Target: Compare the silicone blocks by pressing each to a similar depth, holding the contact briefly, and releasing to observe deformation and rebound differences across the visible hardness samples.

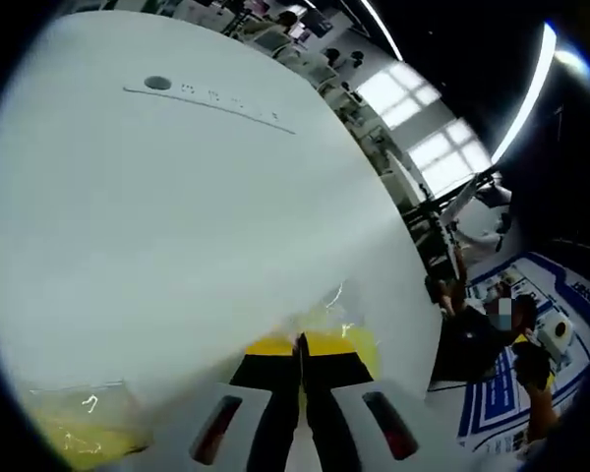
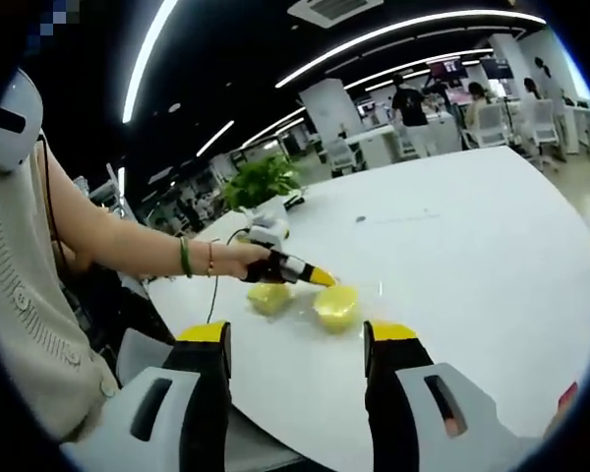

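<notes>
We see the left hand-held gripper [image 1: 301, 346], jaws pressed together, touching a yellow silicone block [image 2: 336, 306]; the right hand-held gripper [image 2: 297, 339] hovers spread above the white desk [image 2: 472, 246]

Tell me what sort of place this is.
Likely an open-plan office or lab: a big white table, long ceiling light strips, more desks and chairs behind, a potted plant.

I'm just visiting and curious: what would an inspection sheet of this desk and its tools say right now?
Surface: white table, mostly bare.
Job's things: two yellow silicone blocks in clear wrap, side by side.
Clutter: nothing seen.
Grippers: left gripper jaws closed, tips at a block; right gripper jaws wide apart, holding nothing.
Cables: dark cable near the person's hand.
Surroundings: open office, potted plant, ceiling strip lights, people behind.
</notes>
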